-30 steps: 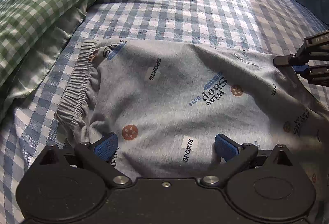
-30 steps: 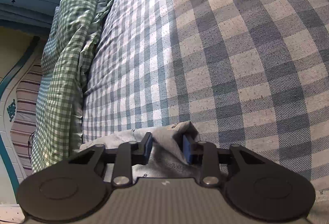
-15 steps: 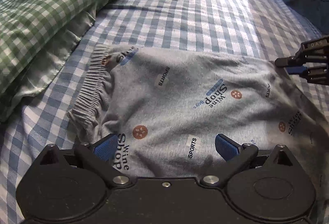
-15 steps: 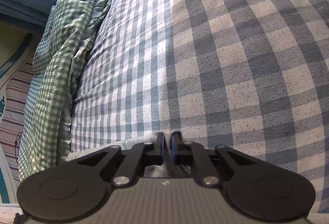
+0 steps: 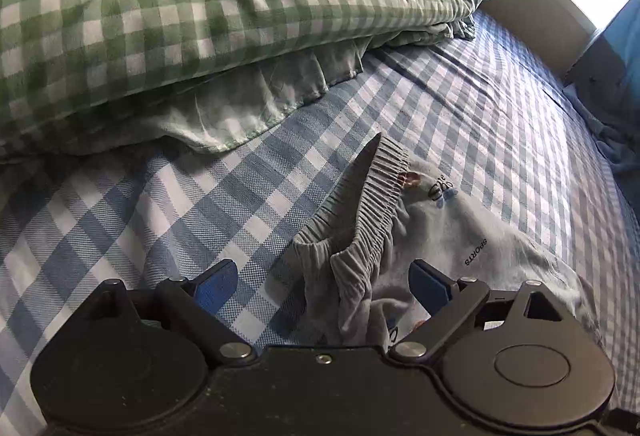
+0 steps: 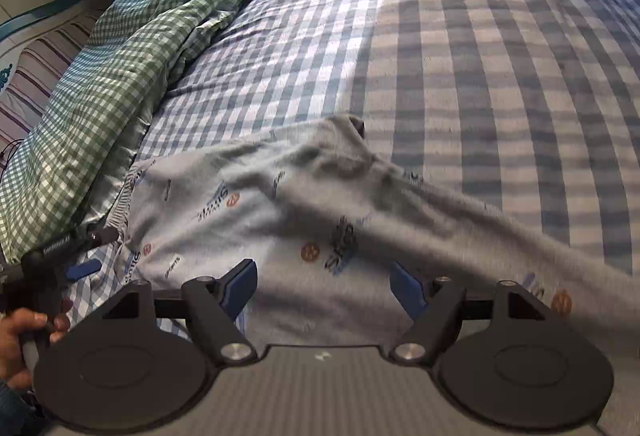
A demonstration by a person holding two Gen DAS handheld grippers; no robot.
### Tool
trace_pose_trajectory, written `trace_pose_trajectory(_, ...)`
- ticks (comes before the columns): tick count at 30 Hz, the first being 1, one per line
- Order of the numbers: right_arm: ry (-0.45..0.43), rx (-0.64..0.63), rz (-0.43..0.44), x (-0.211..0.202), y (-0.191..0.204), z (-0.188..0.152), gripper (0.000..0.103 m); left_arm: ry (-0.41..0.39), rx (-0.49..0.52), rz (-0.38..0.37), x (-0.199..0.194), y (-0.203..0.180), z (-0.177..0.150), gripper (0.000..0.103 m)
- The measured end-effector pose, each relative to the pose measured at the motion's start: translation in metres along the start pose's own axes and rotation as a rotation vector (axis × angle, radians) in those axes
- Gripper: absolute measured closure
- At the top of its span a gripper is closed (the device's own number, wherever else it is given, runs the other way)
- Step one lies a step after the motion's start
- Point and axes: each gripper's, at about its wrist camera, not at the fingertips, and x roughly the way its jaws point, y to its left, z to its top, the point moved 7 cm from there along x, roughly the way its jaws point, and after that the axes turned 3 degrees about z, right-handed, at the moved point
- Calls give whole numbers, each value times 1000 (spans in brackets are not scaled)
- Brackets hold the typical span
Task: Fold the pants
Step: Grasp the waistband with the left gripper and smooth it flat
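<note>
Green-checked bedding (image 5: 168,16) is heaped along the left of the bed (image 5: 500,108), just beside the waistband (image 5: 372,204) of the grey printed pants (image 6: 248,204), which are spread on the blue-checked sheet. The left tongs (image 5: 320,282) are held released, with the bunched waistband between them. The right tongs (image 6: 322,286) are likewise spread wide above the pants' middle, nothing gripped.

Left tongs (image 5: 320,286) spread wide, right tongs (image 6: 324,286) spread wide
</note>
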Motion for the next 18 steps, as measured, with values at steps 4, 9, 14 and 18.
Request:
trace_pose_trajectory(4, -9, 127, -8, -8, 1, -34, 25, 33, -51, -52, 8, 2, 12, 85)
trace_pose_trajectory(9, -26, 174, -13, -18, 7, -59, 25, -60, 96, -56, -29, -14, 29, 88)
trace_pose_trajectory(14, -29, 178, -54, -20, 4, -73, 25, -60, 191, 5, -24, -12, 30, 88)
trace_pose_trajectory(18, -44, 182, -108, -22, -3, -81, 25, -21, 220, 44, -3, -4, 20, 85)
